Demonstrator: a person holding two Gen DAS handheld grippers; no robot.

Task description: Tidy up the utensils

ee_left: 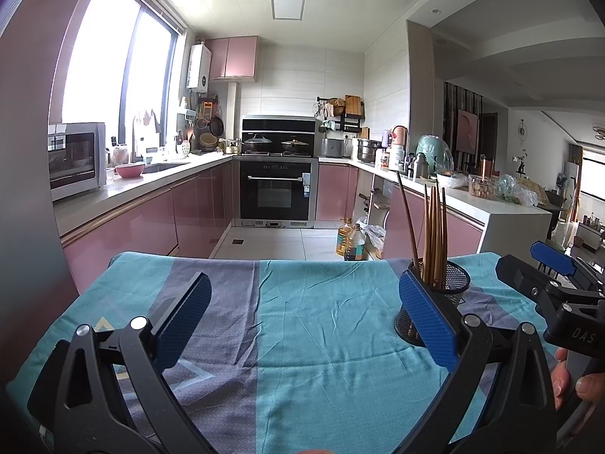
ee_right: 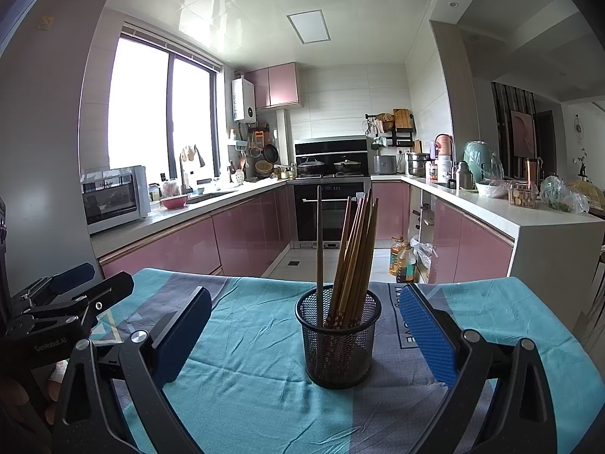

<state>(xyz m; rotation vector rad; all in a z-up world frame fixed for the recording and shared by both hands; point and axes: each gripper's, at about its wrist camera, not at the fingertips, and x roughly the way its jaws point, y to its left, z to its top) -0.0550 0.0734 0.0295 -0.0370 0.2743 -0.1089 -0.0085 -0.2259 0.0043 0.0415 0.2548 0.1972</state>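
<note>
Upright, chopsticks (ee_right: 349, 249) (bunched), mesh holder (ee_right: 337, 335)

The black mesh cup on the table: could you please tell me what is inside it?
The mesh cup holds a bundle of wooden chopsticks leaning right, plus one darker stick standing nearly upright. Their lower ends show dimly through the mesh; the cup's bottom cannot be seen.

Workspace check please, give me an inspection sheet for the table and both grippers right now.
Surface: table under a wrinkled teal and grey cloth.
Job's things: black mesh cup upright, holding wooden chopsticks.
Clutter: nothing seen on the cloth.
Grippers: left gripper open, empty; right gripper open, its fingers on either side of the cup, not touching.
Cables: nothing seen.
Surroundings: kitchen with pink cabinets, oven, oil bottles on the floor.
</note>
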